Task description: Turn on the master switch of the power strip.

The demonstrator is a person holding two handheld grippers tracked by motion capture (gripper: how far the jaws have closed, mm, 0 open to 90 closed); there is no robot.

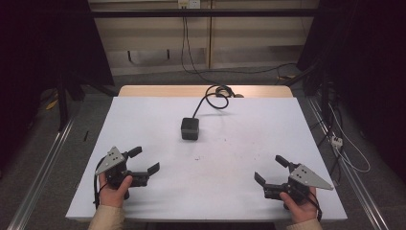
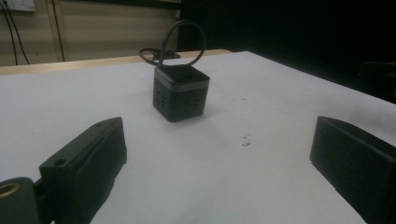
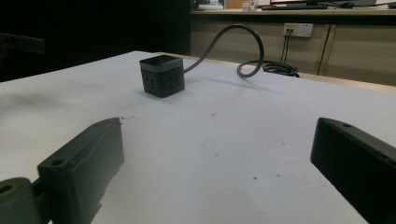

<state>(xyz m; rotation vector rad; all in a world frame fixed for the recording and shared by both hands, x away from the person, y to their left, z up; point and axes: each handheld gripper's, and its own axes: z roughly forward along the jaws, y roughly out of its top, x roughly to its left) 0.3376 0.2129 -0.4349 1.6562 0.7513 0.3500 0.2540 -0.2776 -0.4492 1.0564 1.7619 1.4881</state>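
Both jaw pairs stand wide apart, empty. From above, the left gripper (image 1: 140, 161) and right gripper (image 1: 271, 169) rest near the table's (image 1: 249, 191) front corners; the black cube (image 1: 190, 128) sits ahead between them, slightly nearer the left. Left gripper view: cube (image 2: 180, 92) ahead. Right gripper view: cube (image 3: 162, 75) ahead-left, farther.
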